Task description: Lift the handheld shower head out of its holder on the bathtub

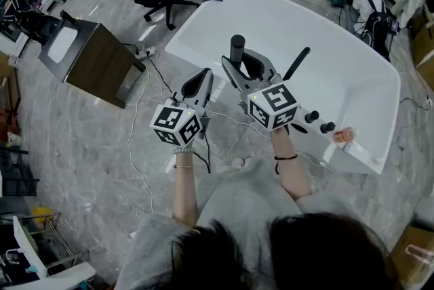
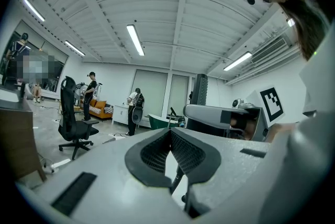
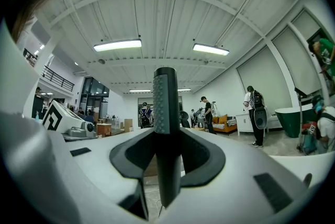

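Above the near rim of the white bathtub (image 1: pixel 339 45), the right gripper (image 3: pixel 166 139) clamps the dark handheld shower head (image 3: pixel 163 102), which stands upright between its jaws; just beside it, the left gripper (image 2: pixel 170 133) is closed on nothing

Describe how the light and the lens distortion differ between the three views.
Head view: even light, no hard shadows on the bathtub, mild bending. Left gripper view: strong fisheye, black corners, bright ceiling lamps. Right gripper view: same fisheye; the shower head between the jaws looks dark.
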Action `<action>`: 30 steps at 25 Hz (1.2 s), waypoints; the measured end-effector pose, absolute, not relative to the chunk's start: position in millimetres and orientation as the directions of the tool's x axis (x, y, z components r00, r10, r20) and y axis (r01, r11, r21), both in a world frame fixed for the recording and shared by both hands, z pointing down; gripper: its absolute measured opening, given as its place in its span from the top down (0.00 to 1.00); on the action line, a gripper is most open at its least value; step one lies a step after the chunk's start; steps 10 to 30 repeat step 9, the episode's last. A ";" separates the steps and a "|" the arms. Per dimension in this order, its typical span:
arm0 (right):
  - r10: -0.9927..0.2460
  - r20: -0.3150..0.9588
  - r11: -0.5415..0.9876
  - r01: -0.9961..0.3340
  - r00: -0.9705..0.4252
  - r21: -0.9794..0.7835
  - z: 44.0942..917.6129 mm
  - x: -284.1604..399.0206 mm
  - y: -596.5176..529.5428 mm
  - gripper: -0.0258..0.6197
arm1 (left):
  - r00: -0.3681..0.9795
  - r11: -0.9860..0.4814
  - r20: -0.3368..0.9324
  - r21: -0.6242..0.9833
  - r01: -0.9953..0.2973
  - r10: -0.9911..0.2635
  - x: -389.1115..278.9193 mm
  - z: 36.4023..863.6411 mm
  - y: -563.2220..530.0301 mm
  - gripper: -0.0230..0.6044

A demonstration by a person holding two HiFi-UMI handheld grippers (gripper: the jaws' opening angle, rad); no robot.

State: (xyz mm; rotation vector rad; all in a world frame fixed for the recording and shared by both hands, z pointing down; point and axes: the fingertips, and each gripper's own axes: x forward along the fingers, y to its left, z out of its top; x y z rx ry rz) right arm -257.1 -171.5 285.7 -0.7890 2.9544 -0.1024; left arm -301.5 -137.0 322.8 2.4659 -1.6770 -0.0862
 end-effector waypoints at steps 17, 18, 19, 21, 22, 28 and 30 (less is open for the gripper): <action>-0.498 -0.078 0.867 -0.493 -0.864 -0.074 286.8 -256.0 -172.0 0.76 | 0.378 -0.366 0.044 0.165 -0.916 -0.925 -299.2 327.3 -139.3 0.96; -0.498 -0.078 0.867 -0.493 -0.864 -0.074 286.8 -256.0 -172.0 0.76 | 0.378 -0.366 0.044 0.165 -0.916 -0.925 -299.2 327.3 -139.3 0.96; -0.498 -0.078 0.867 -0.493 -0.864 -0.074 286.8 -256.0 -172.0 0.76 | 0.378 -0.366 0.044 0.165 -0.916 -0.925 -299.2 327.3 -139.3 0.96; -0.498 -0.078 0.867 -0.493 -0.864 -0.074 286.8 -256.0 -172.0 0.76 | 0.378 -0.366 0.044 0.165 -0.916 -0.925 -299.2 327.3 -139.3 0.96; -0.498 -0.078 0.867 -0.493 -0.864 -0.074 286.8 -256.0 -172.0 0.76 | 0.378 -0.366 0.044 0.165 -0.916 -0.925 -299.2 327.3 -139.3 0.96; -0.498 -0.078 0.867 -0.493 -0.864 -0.074 286.8 -256.0 -172.0 0.76 | 0.378 -0.366 0.044 0.165 -0.916 -0.925 -299.2 327.3 -139.3 0.96; -0.498 -0.078 0.867 -0.493 -0.864 -0.074 286.8 -256.0 -172.0 0.76 | 0.378 -0.366 0.044 0.165 -0.916 -0.925 -299.2 327.3 -139.3 0.96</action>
